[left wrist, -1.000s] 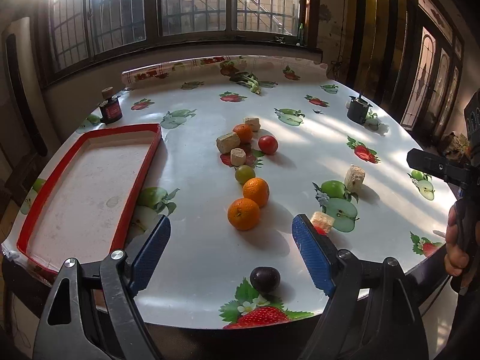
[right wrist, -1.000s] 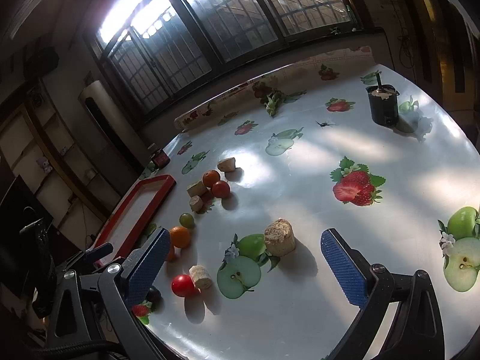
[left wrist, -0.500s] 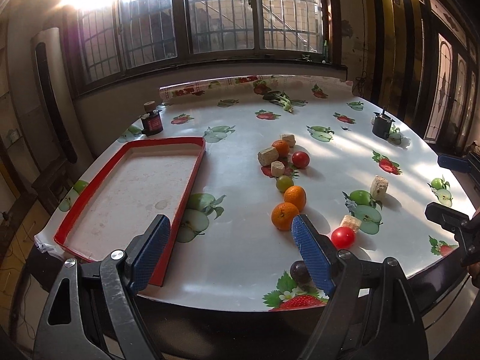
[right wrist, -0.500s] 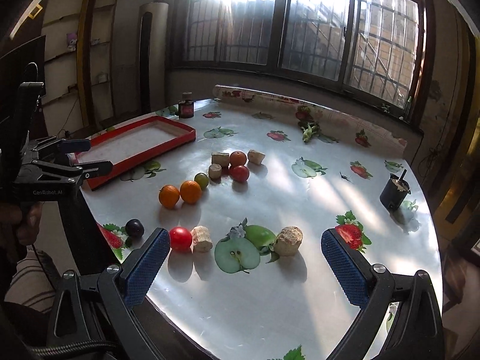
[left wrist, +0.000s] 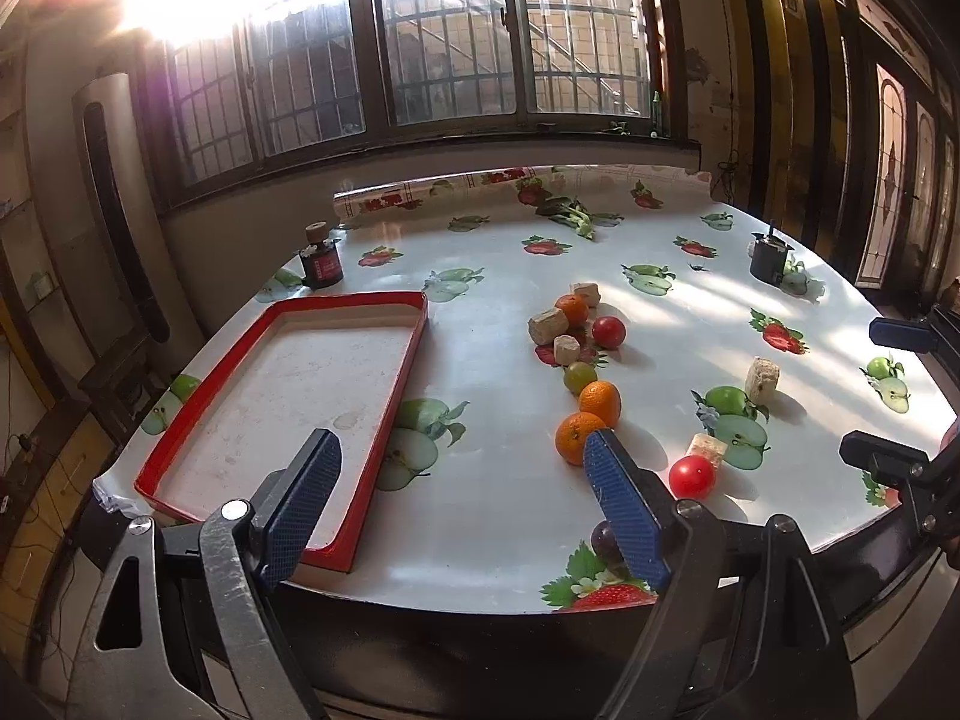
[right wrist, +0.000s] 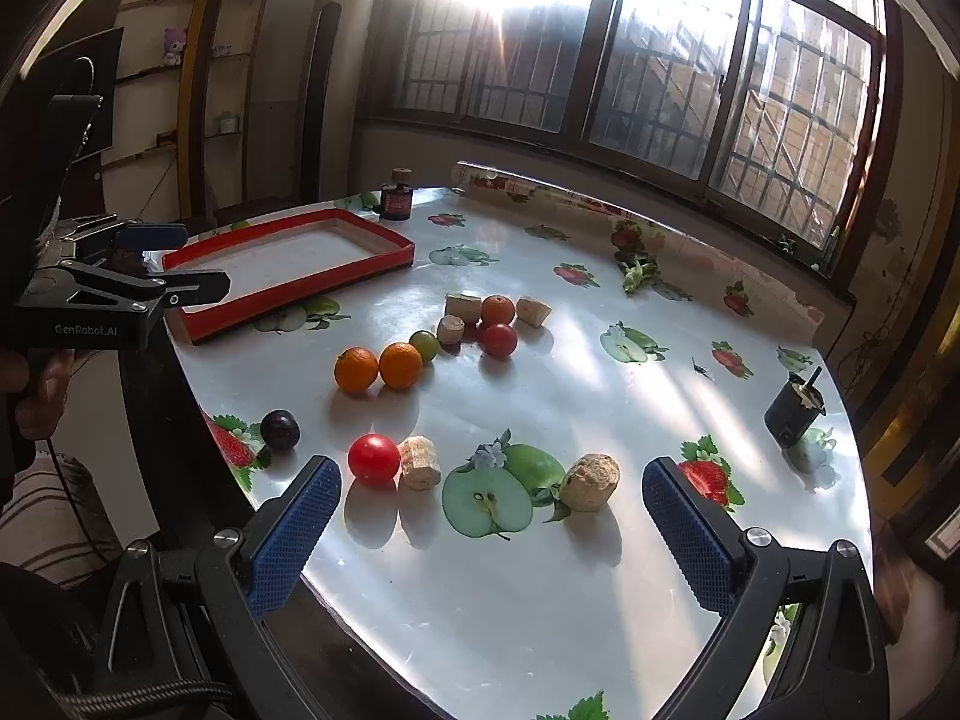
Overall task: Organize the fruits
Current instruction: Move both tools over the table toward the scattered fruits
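An empty red-rimmed tray point(left wrist: 396, 372) lies at the table's left; it also shows in the right wrist view point(right wrist: 288, 291). Fruits lie loose on the table: two oranges point(left wrist: 599, 403) point(right wrist: 378, 367), a green grape point(right wrist: 423, 344), a small orange point(right wrist: 497, 309), two red tomatoes point(right wrist: 373, 458) point(right wrist: 500, 340), and a dark plum point(right wrist: 279, 429) near the front edge. Beige cork-like blocks point(right wrist: 591, 481) lie among them. My left gripper point(left wrist: 462, 510) is open and empty above the front edge. My right gripper point(right wrist: 492, 534) is open and empty, near the front tomato.
A small dark bottle point(left wrist: 321, 258) stands behind the tray. A black cup point(right wrist: 793, 409) stands at the far right. A rolled tablecloth point(left wrist: 516, 183) and greens point(left wrist: 570, 213) lie by the window. The table edge runs close under both grippers.
Both grippers have pulled back and risen from the table; the views widened. The left view swung left, bringing the whole tray in. Both stayed open. The fruits have not moved.
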Demonstrator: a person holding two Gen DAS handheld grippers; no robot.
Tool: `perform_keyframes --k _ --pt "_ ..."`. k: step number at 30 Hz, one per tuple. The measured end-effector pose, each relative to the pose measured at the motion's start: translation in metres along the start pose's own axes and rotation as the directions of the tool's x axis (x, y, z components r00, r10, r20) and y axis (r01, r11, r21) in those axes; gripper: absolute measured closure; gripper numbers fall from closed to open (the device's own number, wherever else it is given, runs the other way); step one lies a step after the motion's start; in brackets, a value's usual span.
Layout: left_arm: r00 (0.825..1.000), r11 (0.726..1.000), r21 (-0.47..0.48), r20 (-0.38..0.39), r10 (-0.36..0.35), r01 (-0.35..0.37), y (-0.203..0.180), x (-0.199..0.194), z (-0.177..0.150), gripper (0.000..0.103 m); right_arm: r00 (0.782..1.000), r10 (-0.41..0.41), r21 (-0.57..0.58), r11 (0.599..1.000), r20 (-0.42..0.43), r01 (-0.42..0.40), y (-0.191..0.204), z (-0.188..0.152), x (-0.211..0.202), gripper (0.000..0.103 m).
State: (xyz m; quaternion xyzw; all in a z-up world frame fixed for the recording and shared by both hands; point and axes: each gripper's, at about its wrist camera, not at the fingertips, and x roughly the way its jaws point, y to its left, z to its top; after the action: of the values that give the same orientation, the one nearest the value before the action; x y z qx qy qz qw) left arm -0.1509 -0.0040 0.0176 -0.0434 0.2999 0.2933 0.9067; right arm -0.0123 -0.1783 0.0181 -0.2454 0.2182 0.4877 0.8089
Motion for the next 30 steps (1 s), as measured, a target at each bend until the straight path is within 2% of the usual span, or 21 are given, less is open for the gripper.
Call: perform_keyframes --k 15,30 --pt "0.999 0.999 -0.020 -0.019 -0.030 0.030 0.003 -0.002 -0.006 0.019 1.000 -0.017 0.022 1.000 -0.009 0.017 -0.003 -0.003 0.002 0.001" --pt "0.989 0.993 0.009 -0.089 -0.119 0.120 -0.021 0.011 -0.018 0.019 1.000 -0.006 0.060 0.998 -0.028 0.008 -0.014 -0.011 0.010 0.001"
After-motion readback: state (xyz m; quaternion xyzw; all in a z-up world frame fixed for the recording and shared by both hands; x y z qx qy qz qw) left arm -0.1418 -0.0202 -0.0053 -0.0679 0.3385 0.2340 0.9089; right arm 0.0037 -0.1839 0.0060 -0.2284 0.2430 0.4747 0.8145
